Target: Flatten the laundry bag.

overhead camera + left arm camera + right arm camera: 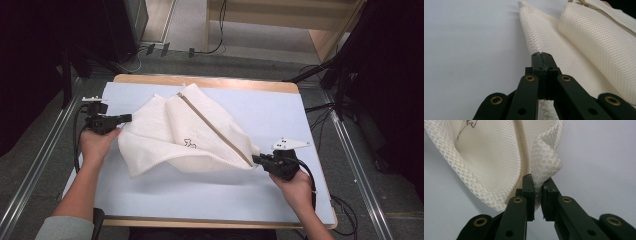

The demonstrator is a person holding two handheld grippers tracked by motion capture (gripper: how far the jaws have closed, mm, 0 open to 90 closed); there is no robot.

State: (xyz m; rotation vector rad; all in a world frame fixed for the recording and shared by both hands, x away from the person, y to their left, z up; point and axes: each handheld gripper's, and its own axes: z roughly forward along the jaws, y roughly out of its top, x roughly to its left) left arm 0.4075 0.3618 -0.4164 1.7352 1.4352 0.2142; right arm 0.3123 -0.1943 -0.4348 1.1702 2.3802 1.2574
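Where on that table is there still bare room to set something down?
The pale blue mat lies bare along the near edge, between the two hands, and in the far right corner. The middle is crowded: the white mesh bag with a beige zip is stretched between the left gripper and right gripper.

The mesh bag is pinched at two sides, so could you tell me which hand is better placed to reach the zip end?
Right, probably: its tongs grip the mesh bag right beside the zip.

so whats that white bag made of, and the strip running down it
The white bag looks like soft synthetic mesh, matte: tiny open holes cover it, and it drapes and puckers in the jaws. The beige strip seems a fabric zipper tape, smoother and tighter woven; teeth can't be made out.
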